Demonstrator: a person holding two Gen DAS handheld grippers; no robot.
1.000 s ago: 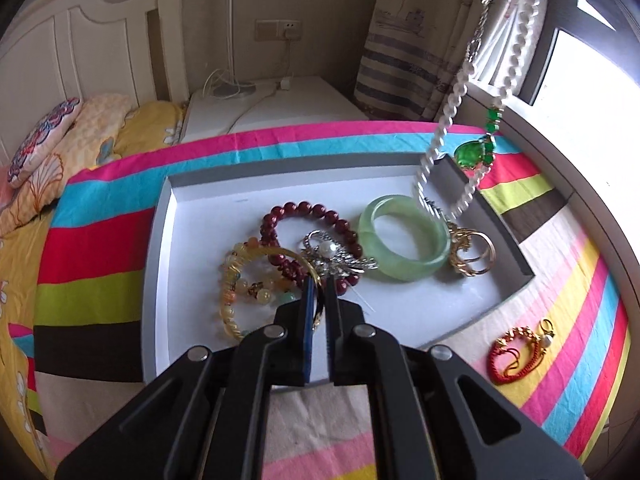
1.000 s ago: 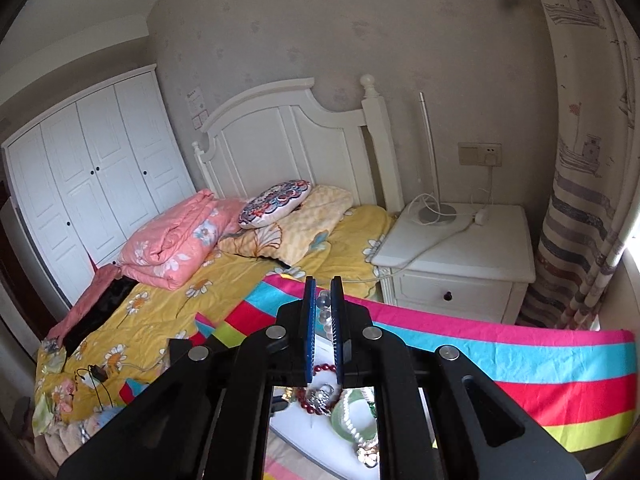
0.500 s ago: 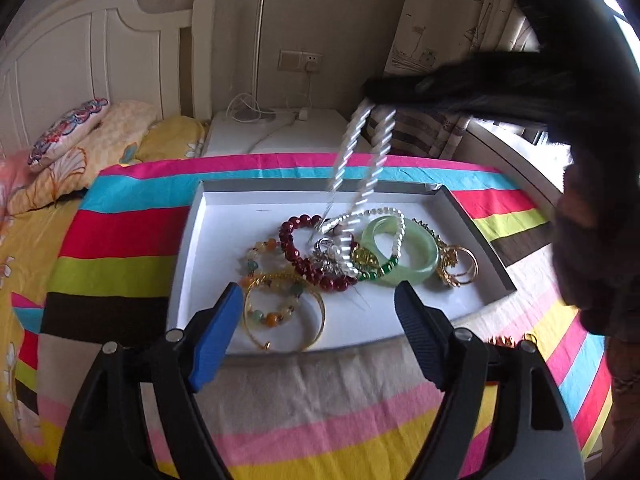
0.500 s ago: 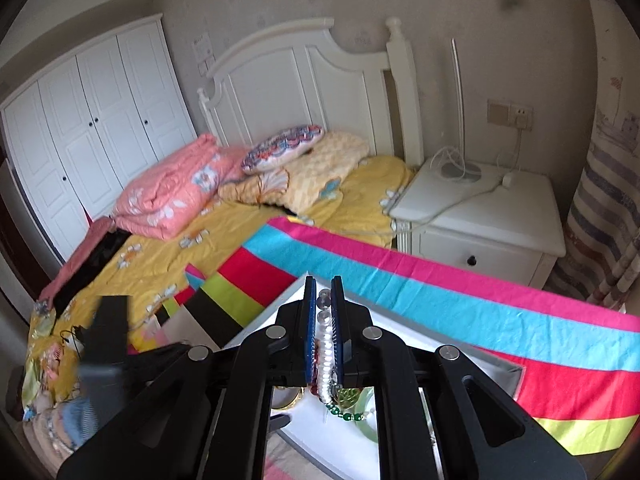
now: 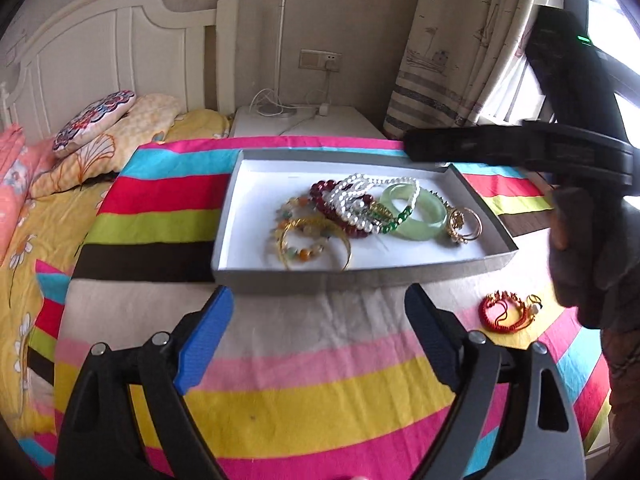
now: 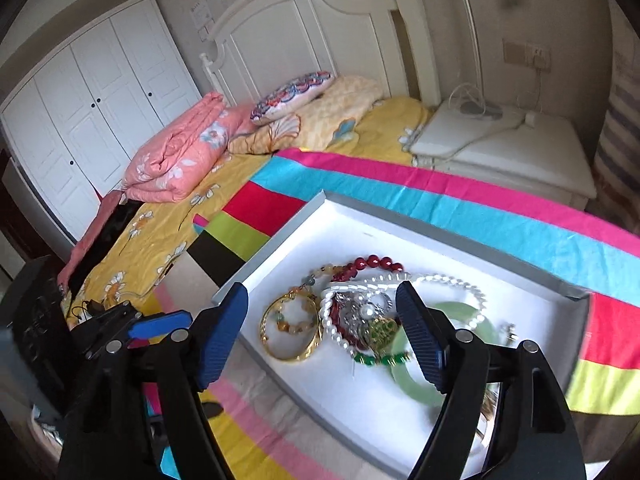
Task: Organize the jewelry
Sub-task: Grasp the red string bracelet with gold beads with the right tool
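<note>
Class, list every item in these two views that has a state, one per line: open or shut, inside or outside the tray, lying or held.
left tongs: open, empty
right tongs: open, empty, above the tray
tray: lidless, on the striped blanket
pearl necklace: in the tray, heaped over other pieces
green bangle: lying flat in the tray
gold bangle: lying in the tray
red cord bracelet: outside the tray, on the blanket

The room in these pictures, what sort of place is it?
A bedroom in someone's home, most likely. A bed with a white headboard and pillows fills it, a white wardrobe stands along the wall, and a nightstand sits beside the bed. The jewelry tray rests on a striped blanket.
</note>
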